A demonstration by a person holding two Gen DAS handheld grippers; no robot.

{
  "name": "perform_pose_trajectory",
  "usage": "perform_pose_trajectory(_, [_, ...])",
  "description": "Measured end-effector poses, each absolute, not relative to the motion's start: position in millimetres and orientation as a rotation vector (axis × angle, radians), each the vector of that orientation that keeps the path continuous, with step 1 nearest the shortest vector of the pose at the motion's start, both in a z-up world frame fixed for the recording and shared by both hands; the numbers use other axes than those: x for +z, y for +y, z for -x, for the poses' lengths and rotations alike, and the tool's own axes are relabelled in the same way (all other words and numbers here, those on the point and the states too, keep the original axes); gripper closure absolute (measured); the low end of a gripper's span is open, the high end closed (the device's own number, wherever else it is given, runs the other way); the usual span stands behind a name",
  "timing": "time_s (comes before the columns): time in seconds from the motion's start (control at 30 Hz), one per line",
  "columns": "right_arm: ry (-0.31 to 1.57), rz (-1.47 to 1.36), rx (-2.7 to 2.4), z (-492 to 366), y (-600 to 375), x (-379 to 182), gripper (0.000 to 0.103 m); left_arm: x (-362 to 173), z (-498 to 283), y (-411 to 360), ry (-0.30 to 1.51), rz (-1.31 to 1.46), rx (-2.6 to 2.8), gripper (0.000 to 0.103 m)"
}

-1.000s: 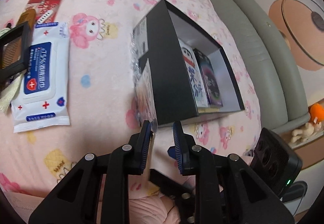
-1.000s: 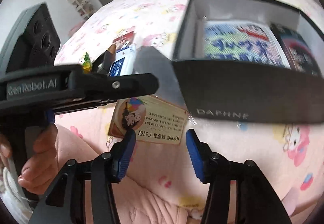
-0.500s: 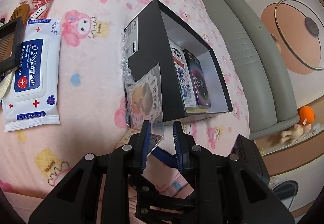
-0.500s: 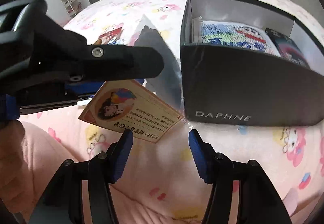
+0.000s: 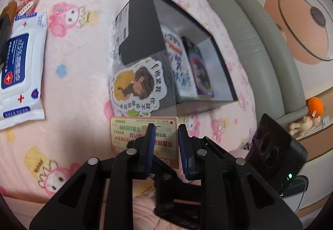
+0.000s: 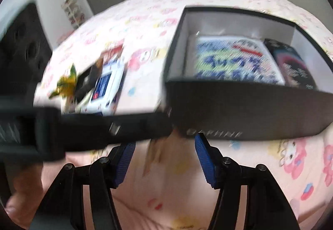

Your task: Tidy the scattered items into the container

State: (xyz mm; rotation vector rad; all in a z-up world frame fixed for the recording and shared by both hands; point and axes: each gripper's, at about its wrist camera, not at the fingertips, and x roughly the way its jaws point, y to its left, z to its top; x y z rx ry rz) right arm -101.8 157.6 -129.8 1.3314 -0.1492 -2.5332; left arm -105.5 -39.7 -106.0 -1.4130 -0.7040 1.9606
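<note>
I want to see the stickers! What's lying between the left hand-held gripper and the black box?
In the left wrist view, a printed card and a cartoon-girl sticker lie between the left hand-held gripper and the black box.

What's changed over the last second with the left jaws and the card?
The left gripper has let go: the card and sticker, gripped edge-on a second ago, now face up outside the box, sticker against its wall. The gripper has also pulled back. Unchanged: right gripper open and empty, box contents, wipes.
</note>
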Motion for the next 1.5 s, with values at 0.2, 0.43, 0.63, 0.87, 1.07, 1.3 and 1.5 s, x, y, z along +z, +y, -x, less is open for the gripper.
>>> perform_pose_trajectory(0.2, [-0.147,-1.323,-2.546,104,150,-130,0.088,-111,106,-43,-0.746,1.432,1.941,0.070])
perform_pose_trajectory(0.43, [-0.137,-1.306,-2.536,104,146,-125,0.097,-98,99,-44,-0.730,1.358,1.960,0.072])
perform_pose_trajectory(0.63, [-0.162,-1.367,-2.542,104,164,-121,0.097,-102,100,-50,-0.747,1.384,1.994,0.072])
perform_pose_trajectory(0.87, [-0.182,-1.478,-2.543,115,202,-124,0.096,-111,102,-42,-0.660,1.465,2.045,0.072])
perform_pose_trajectory(1.07, [-0.354,-1.516,-2.556,125,226,-141,0.093,-124,102,-34,-0.636,1.540,2.040,0.072])
perform_pose_trajectory(1.3, [-0.357,-1.461,-2.581,122,221,-139,0.092,-127,108,-21,-0.577,1.554,2.072,0.072])
perform_pose_trajectory(1.5, [-0.370,-1.421,-2.608,120,219,-137,0.092,-138,117,-5,-0.464,1.681,2.030,0.071])
